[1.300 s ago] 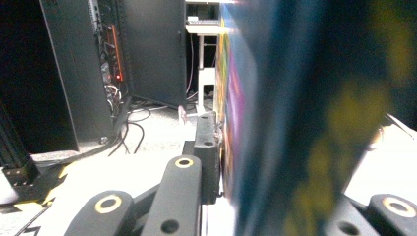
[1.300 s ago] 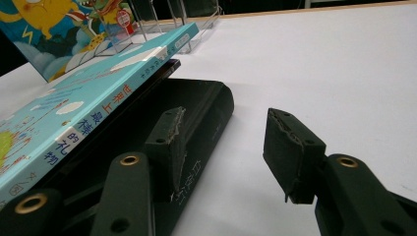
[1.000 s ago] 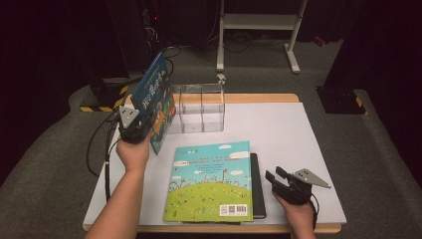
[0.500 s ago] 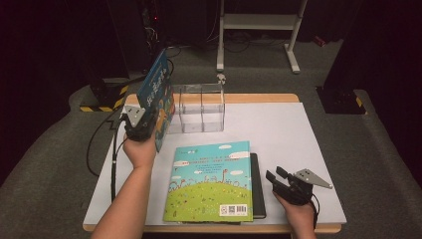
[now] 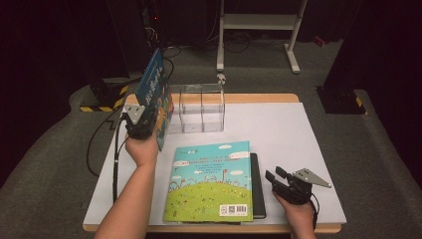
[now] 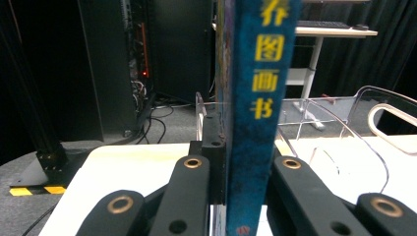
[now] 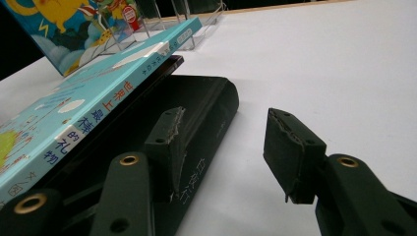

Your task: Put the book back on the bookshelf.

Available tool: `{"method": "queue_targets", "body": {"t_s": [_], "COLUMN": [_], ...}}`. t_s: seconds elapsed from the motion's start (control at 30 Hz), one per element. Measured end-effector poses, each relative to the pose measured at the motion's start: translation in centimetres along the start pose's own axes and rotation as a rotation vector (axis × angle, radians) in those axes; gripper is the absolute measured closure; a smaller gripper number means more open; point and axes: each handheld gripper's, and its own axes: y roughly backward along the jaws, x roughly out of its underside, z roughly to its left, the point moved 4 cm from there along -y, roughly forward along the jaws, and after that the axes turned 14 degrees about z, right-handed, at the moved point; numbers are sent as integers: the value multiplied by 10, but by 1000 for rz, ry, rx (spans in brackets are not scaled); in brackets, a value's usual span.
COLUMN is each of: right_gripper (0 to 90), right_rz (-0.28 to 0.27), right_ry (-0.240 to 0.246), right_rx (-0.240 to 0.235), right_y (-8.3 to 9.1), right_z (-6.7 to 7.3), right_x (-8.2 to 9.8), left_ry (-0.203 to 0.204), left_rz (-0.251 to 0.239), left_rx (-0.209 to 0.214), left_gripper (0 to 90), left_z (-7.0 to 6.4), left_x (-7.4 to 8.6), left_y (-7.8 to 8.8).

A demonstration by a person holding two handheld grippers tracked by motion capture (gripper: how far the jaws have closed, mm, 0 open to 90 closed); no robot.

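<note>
My left gripper (image 5: 149, 124) is shut on a blue picture book (image 5: 153, 92) and holds it upright on edge, just left of a clear acrylic rack (image 5: 201, 107). In the left gripper view the book's blue spine with yellow characters (image 6: 258, 113) stands clamped between the jaws of the left gripper (image 6: 241, 172). A light-blue picture book (image 5: 211, 181) lies flat on a black book (image 5: 257, 184) at the table's front. My right gripper (image 5: 274, 175) rests open just right of the black book. In the right gripper view the right gripper (image 7: 228, 147) has nothing between its pads, and the black book's spine (image 7: 206, 118) lies beside its left jaw.
The white table top (image 5: 298, 134) has bare room to the right of the rack and of the stacked books. The left gripper's black cable (image 5: 99, 139) hangs over the table's left edge. A white stand (image 5: 259, 30) and dark equipment stand on the floor behind.
The left hand has edged the held book slightly up and toward the rack. The right gripper has stayed put.
</note>
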Motion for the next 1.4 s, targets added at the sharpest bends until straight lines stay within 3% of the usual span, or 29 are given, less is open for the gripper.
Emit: {"method": "queue_targets", "body": {"t_s": [0.37, 0.43, 0.57, 0.87, 1.0, 1.2, 1.4], "right_gripper": [495, 494, 491, 486, 483, 481, 474], "right_rz": [0, 0, 4, 13, 15, 12, 17], "right_ry": [-3, -2, -1, 5, 15, 20, 27], "right_rx": [1, 1, -3, 0, -3, -1, 3], "right_y": [0, 0, 0, -2, -1, -1, -1], "right_z": [0, 0, 0, 0, 2, 3, 3], "right_x": [0, 0, 0, 0, 0, 0, 0], "left_ry": [17, 29, 28, 0, 38, 55, 45], "left_rz": [-16, -15, 18, 33, 64, 122, 142], "left_rx": [-4, 0, 20, 45, 71, 108, 134], "left_gripper": [801, 730, 685, 540, 492, 432, 382], "left_z": [1, 3, 5, 8, 11, 16, 19], "left_x": [1, 1, 4, 6, 9, 14, 20], "left_y": [-1, -1, -2, 6, 10, 15, 26]}}
